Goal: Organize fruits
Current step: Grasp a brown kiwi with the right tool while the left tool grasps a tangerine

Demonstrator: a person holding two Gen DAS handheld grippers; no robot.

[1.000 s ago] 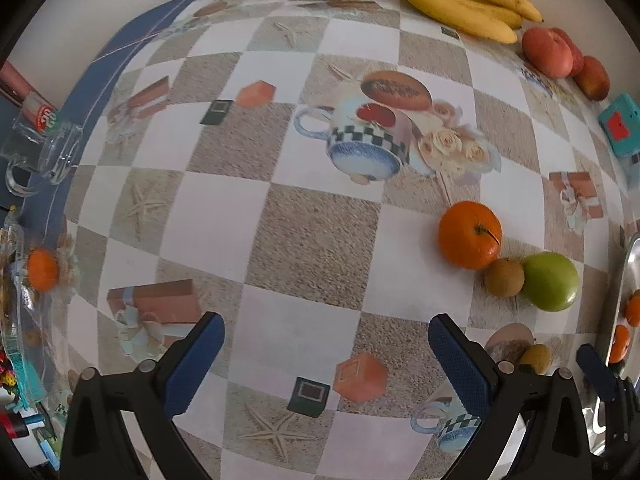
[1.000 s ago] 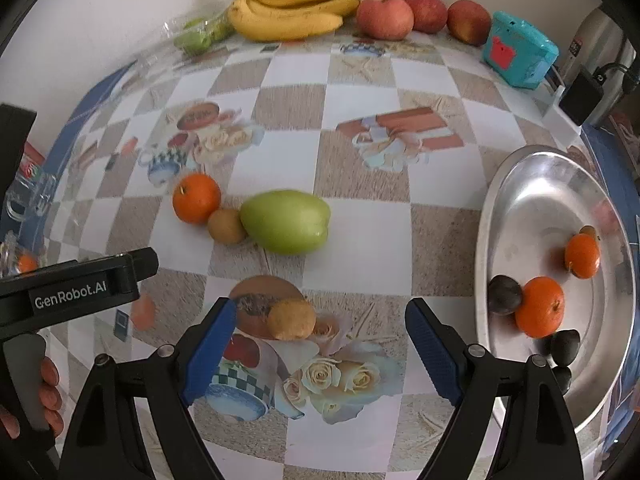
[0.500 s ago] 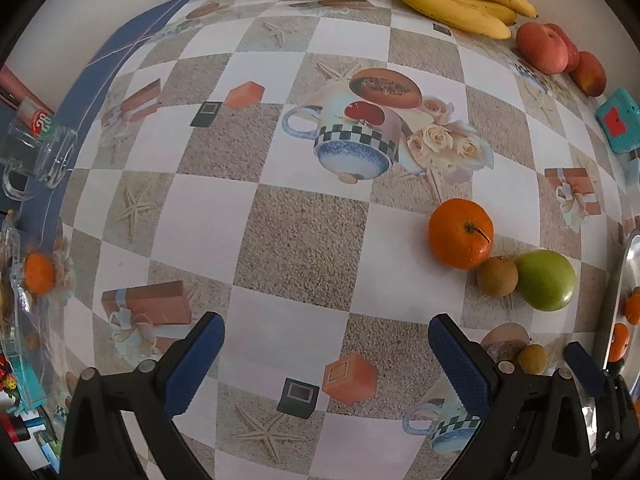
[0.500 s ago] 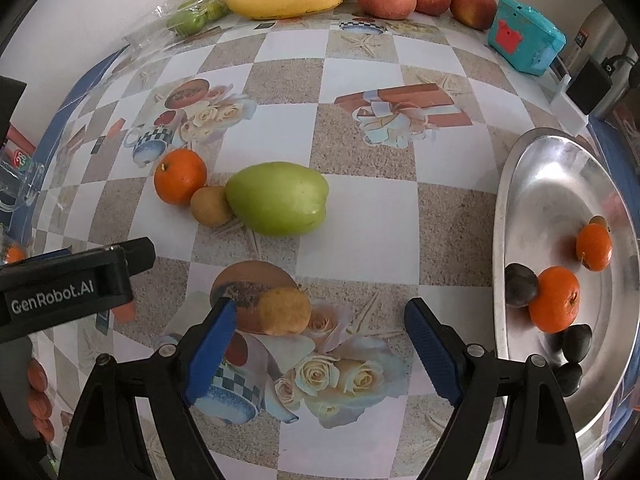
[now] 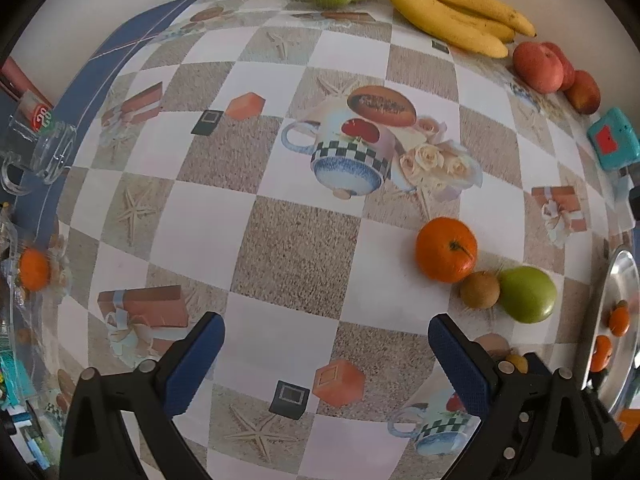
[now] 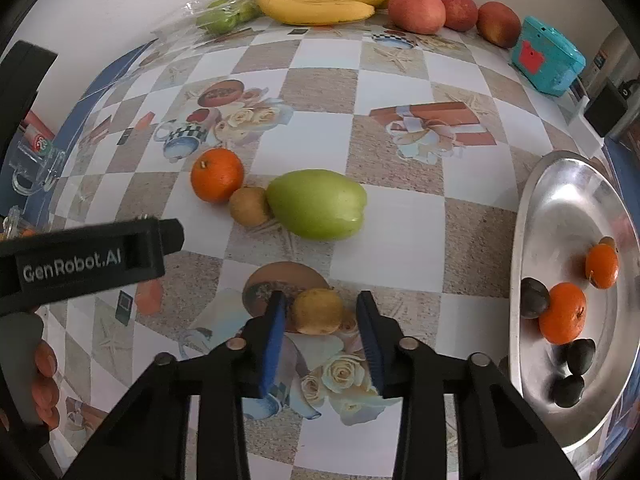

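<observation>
**Clerk:** Listing item one: small yellow fruit (image 6: 316, 311), lying on the checked tablecloth (image 6: 392, 232), between the blue pads of the right gripper (image 6: 321, 320). Jaws have just been closing around it; a sliver of gap shows on each side, so I log it as bracketed, not yet clamped.

**Checker:** Left gripper (image 5: 324, 354)?

**Clerk:** Spread wide, nothing between the jaws, hanging over bare cloth.

**Checker:** Destination?

**Clerk:** Likely the metal tray (image 6: 560, 200) at the right edge, already holding two oranges (image 6: 563, 313) and several dark fruits (image 6: 534, 298). Remaining on the cloth: orange (image 6: 217, 175), brown kiwi-like fruit (image 6: 250, 212) touching it, green fruit (image 6: 316, 205) touching that. Along the wall: bananas (image 6: 320, 0), three red apples (image 6: 416, 11), bagged green fruit (image 6: 224, 16).

**Checker:** Handling note for the step in hand?

**Clerk:** My judgement: the fruit is round and small, so both pads should meet its widest part evenly, or it may squirt forward. Squeeze only until it stops shifting, lift straight up, then carry it across to the tray and set it down low so it does not roll into the oranges.

**Checker:** Legible markings?

**Clerk:** "GenRobot.AI" in pale letters on the black body of the left tool (image 6: 80, 260). A red-and-green label on the clear glass mug (image 6: 36, 160); text unreadable. The teal box (image 6: 548, 56) carries a red patch, no lettering readable.
</observation>
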